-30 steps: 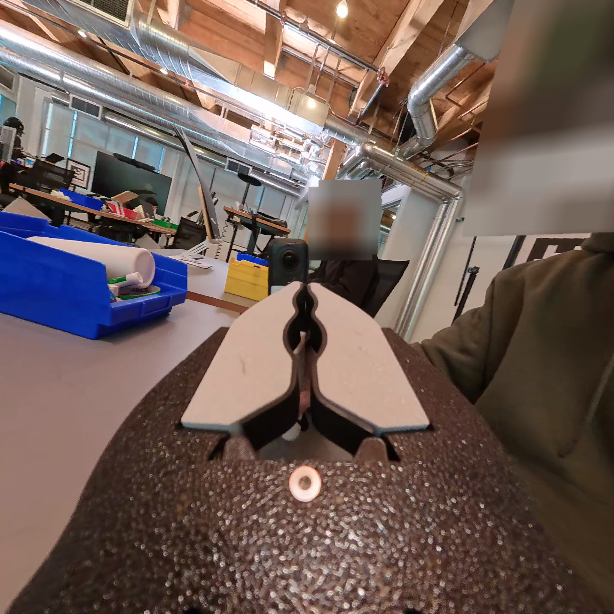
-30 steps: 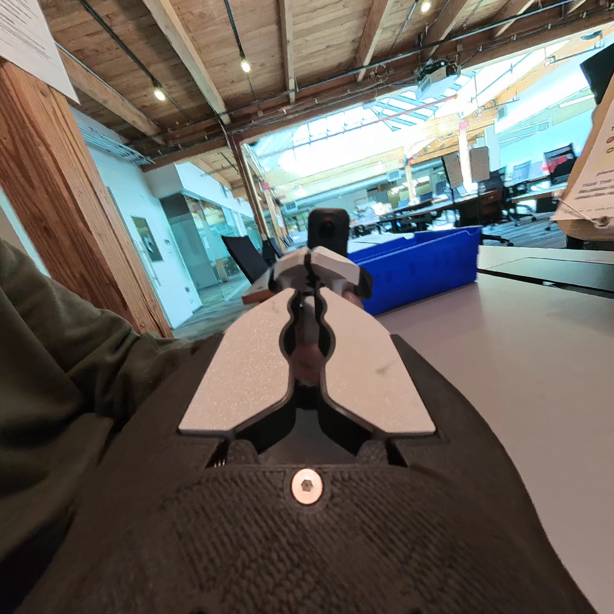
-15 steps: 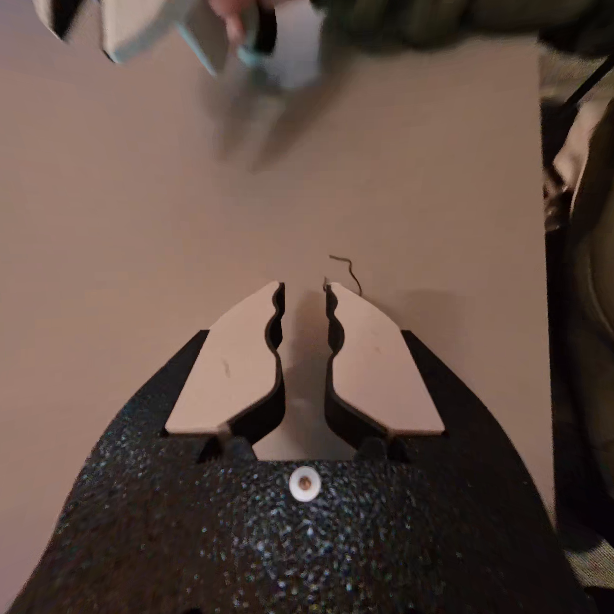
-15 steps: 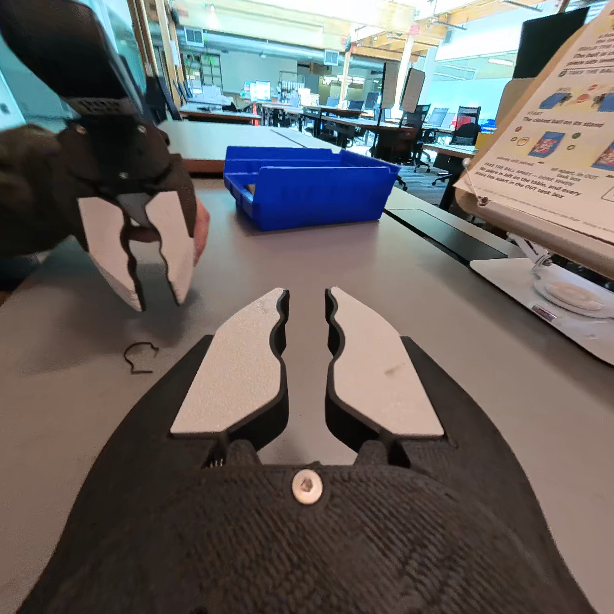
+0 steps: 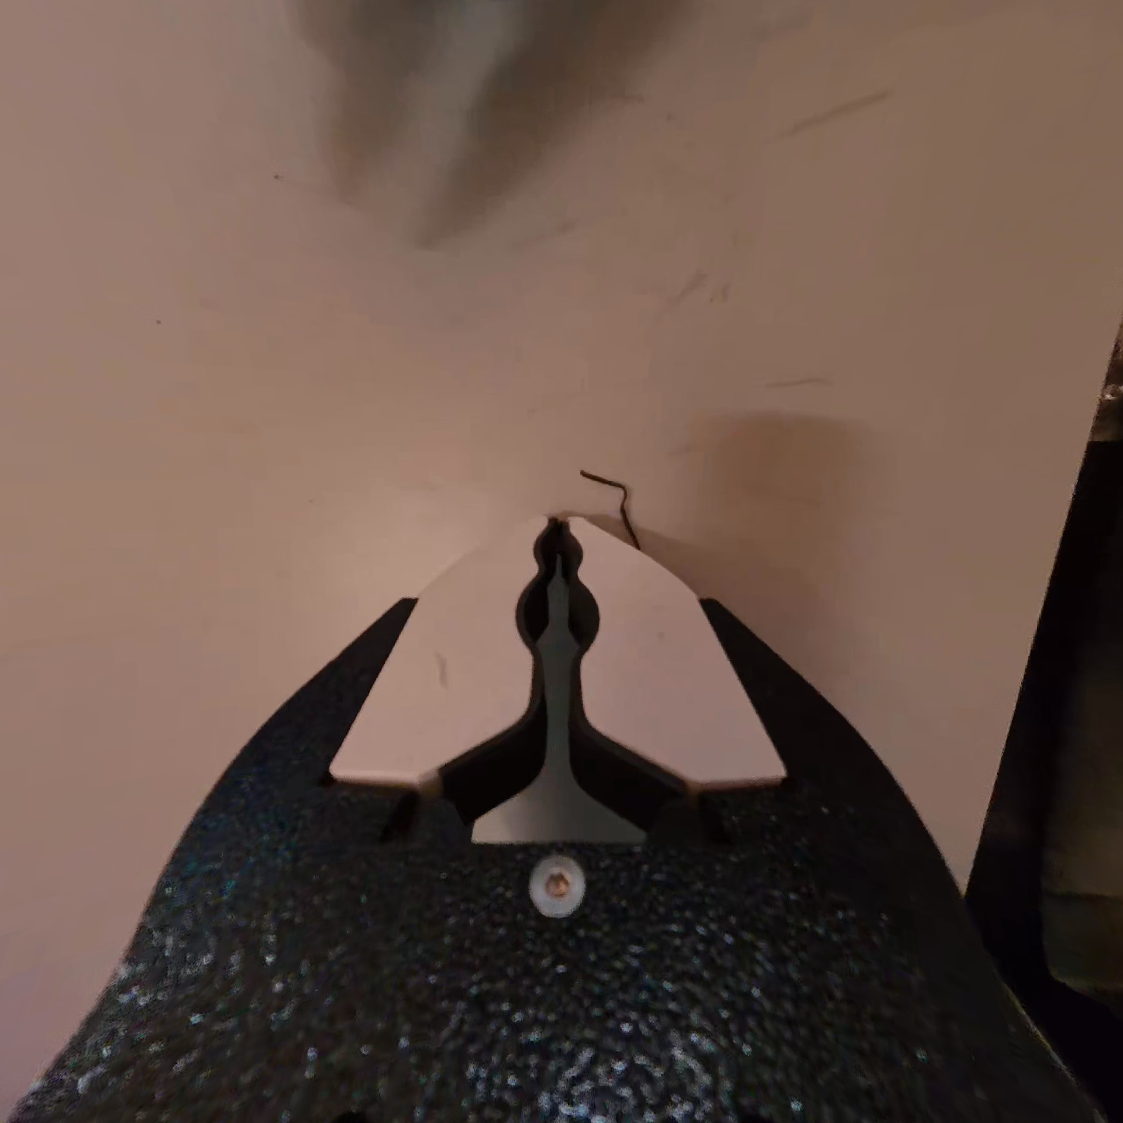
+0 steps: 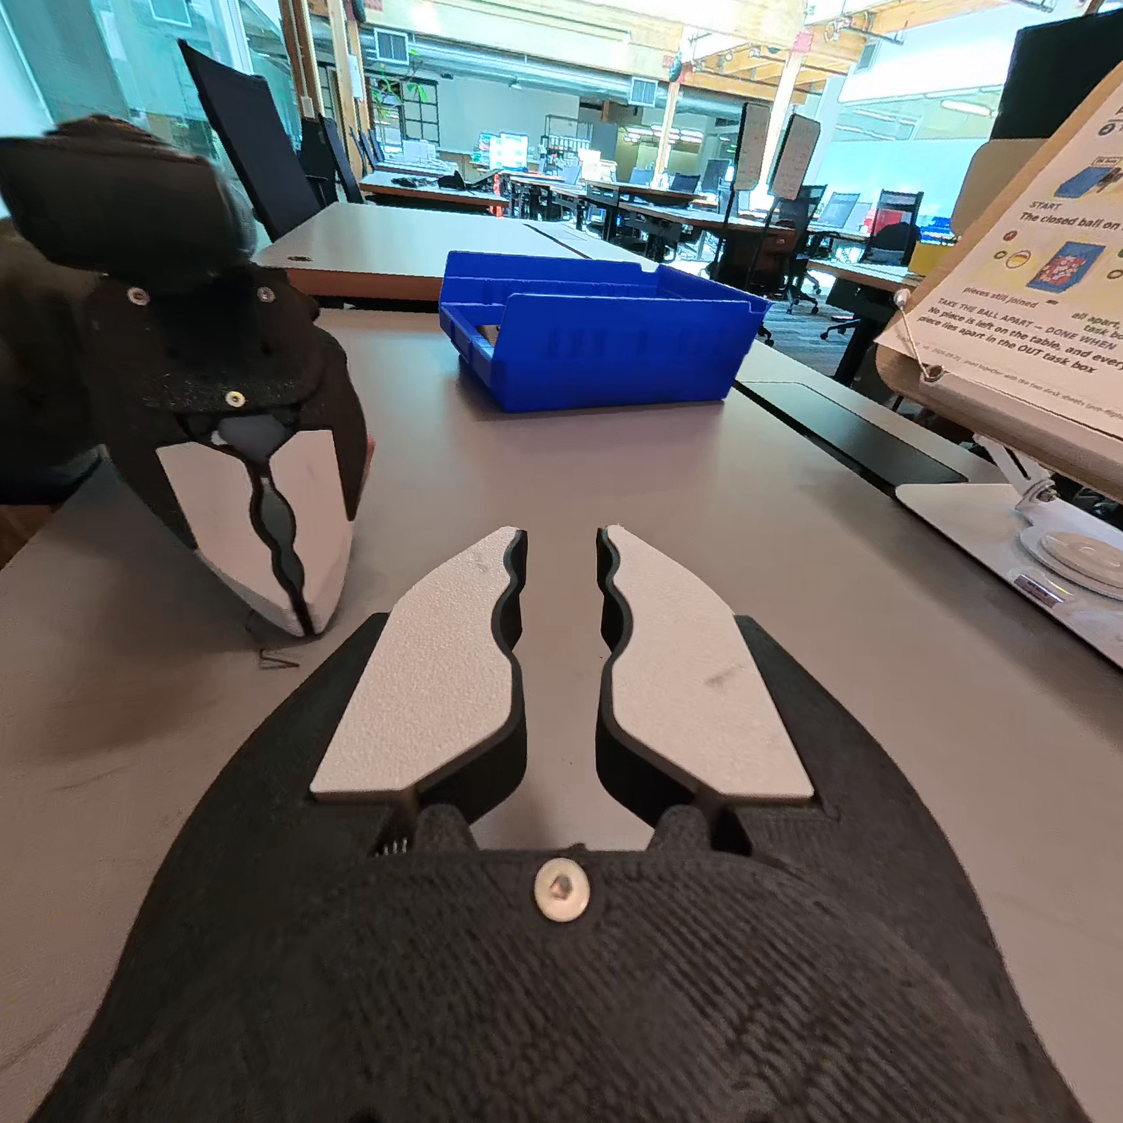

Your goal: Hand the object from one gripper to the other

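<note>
A thin bent dark wire lies on the grey table. My left gripper points down at the table. Its jaws are shut, with the tips closed over one end of the wire, and the rest of the wire sticks out past the right fingertip. In the right wrist view the left gripper stands tip-down on the table at the left, with a bit of wire beside its tips. My right gripper is open and empty. It is low over the table, just right of the left gripper.
A blue bin stands on the table behind the grippers. A tilted board with a printed sheet on a white base stands at the right. The table's right edge is close to the left gripper. The grippers' ends are close to 15 cm from one another.
My left gripper swung down from facing the right gripper, dropped to the table and shut at the wire. My right gripper opened, drew apart and now points over the table.
</note>
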Available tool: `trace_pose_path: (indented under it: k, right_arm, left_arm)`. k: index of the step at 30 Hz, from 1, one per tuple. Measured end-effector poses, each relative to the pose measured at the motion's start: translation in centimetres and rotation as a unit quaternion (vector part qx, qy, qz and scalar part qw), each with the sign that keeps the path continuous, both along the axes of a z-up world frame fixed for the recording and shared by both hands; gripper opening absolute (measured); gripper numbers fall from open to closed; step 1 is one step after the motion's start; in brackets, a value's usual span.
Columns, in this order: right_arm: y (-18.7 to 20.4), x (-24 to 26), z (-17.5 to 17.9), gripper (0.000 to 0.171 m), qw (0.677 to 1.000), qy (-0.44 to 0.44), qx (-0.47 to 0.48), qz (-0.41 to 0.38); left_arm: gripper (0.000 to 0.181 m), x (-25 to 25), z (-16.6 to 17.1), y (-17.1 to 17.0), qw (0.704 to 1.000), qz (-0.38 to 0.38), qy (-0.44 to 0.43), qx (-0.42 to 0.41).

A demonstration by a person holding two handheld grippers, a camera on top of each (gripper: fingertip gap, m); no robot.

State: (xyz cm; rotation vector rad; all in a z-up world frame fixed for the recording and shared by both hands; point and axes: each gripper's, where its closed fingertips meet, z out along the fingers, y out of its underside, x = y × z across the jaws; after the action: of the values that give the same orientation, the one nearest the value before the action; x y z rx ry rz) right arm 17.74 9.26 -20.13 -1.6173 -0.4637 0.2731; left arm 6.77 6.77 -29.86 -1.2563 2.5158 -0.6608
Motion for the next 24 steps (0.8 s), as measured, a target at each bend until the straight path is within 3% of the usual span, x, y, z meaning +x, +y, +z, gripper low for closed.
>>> trace_pose_path:
  k: [1,5,8,11,14,19,24]
  right_arm:
    - [0.0,-0.2,0.1,0.022,1.000,-0.001,0.001,0.002]
    - [-0.1,-0.4,0.5,0.025,1.000,0.015,0.005,0.007]
    - [-0.1,-0.7,1.0,0.033,0.997,0.069,0.000,0.020]
    - [0.3,-0.7,1.9,0.040,0.987,0.161,-0.007,0.019]
    - [0.8,0.9,2.5,0.043,0.973,0.229,0.000,-0.023]
    - [0.6,4.4,2.9,0.034,0.950,0.301,0.018,-0.079]
    - [0.5,4.0,3.0,0.023,0.961,0.266,0.025,-0.069]
  left_arm:
    - [0.000,0.3,0.2,0.3,1.000,0.008,-0.009,-0.001]
    - [0.000,3.7,2.8,2.5,0.989,0.097,-0.100,-0.053]
    - [0.000,7.1,7.0,4.9,0.956,0.169,-0.214,-0.107]
    - [0.000,10.3,11.2,7.4,0.912,0.184,-0.362,-0.053]
    - [0.000,12.7,13.8,7.8,0.870,0.151,-0.469,0.014]
    - [0.000,14.6,13.8,5.9,0.824,0.081,-0.546,0.125]
    - [0.000,14.9,12.1,4.6,0.818,0.048,-0.543,0.183]
